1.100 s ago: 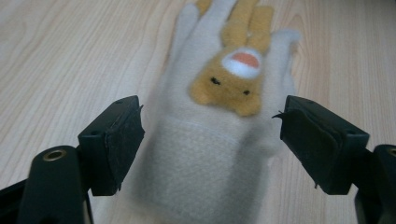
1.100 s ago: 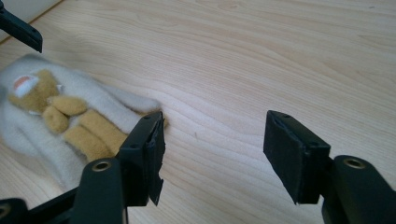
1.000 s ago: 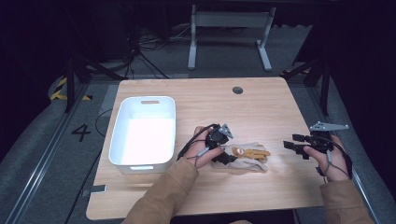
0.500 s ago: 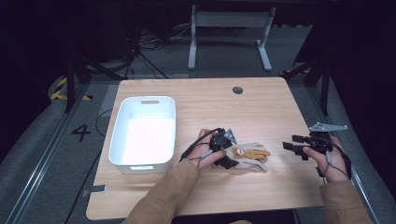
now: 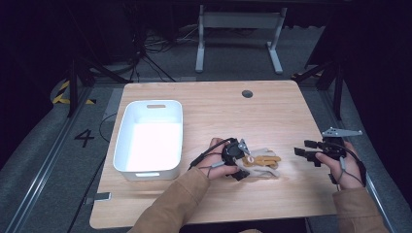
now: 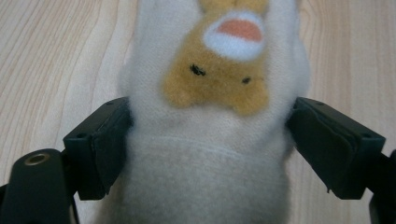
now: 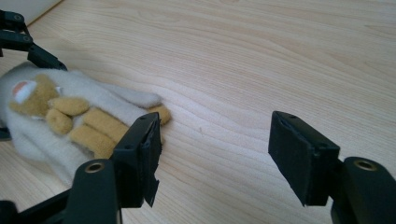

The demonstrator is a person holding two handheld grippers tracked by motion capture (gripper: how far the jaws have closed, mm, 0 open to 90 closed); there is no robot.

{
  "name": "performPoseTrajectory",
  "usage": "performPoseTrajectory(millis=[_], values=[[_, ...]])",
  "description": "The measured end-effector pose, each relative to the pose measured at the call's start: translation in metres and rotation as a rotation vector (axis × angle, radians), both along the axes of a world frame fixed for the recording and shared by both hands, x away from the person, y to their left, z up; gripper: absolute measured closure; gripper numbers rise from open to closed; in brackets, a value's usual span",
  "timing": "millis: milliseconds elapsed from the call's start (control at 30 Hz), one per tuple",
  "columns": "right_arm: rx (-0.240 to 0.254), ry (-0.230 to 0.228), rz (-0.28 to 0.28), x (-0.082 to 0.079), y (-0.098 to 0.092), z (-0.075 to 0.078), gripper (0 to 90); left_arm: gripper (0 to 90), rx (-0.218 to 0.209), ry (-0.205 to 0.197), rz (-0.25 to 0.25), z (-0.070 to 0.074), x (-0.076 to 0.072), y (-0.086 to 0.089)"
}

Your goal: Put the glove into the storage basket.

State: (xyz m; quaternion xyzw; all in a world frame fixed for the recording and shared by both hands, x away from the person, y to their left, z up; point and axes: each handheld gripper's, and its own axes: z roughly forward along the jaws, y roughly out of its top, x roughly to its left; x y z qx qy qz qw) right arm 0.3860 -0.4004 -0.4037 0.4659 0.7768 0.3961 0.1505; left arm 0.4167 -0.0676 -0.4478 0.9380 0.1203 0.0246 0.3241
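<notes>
Left gripper [image 5: 241, 161] had come down onto the plush [image 5: 261, 163] over the last second, shifting a bit toward the near edge of the table [image 5: 214, 99]. Its jaws had just been opening, and in the left gripper view they stood wide on either side of the plush [image 6: 212, 107], which sat right between them. The pads looked to be at the fur on both flanks, but I couldn't tell if they pressed or only brushed it, so I read it as straddling, not gripping. Right gripper [image 5: 311, 152] hadn't moved: well off to the plush's right, clear of it. Its jaws had also just been opening and stood fully apart with only bare wood between them [image 7: 215, 156]; the plush [image 7: 70, 119] lay beyond its left jaw, not touching. The white bin [image 5: 150, 138] sat to the far side of the left gripper from the plush, with nothing visible in it. My read: left was lined up for the pick, grab not yet made. Next would be a close on the plush body, then a carry over to the bin. Soft fur could let the jaws slip.
</notes>
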Motion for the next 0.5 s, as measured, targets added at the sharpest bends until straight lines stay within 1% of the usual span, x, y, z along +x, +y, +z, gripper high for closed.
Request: performPoseTrajectory(millis=[67,167,400,433,500], values=[[-0.001,-0.001,-0.001,0.000,0.000,0.000,35.4,16.0,-0.001,-0.009,0.011,-0.005,0.000,-0.003],[-0.005,0.001,0.003,0.000,0.000,-0.001,35.3,15.4,0.006,-0.009,0.008,-0.009,0.000,-0.007],[-0.006,0.001,0.002,-0.001,0.000,-0.001,35.3,15.0,-0.009,-0.003,0.012,-0.011,-0.001,-0.011],[-0.007,0.001,0.002,-0.001,0.000,-0.001,35.3,15.0,-0.007,-0.011,0.008,-0.011,-0.001,-0.012],[-0.008,0.002,0.002,-0.001,0.001,-0.002,35.3,15.3,-0.005,-0.013,0.004,-0.010,-0.004,-0.014]])
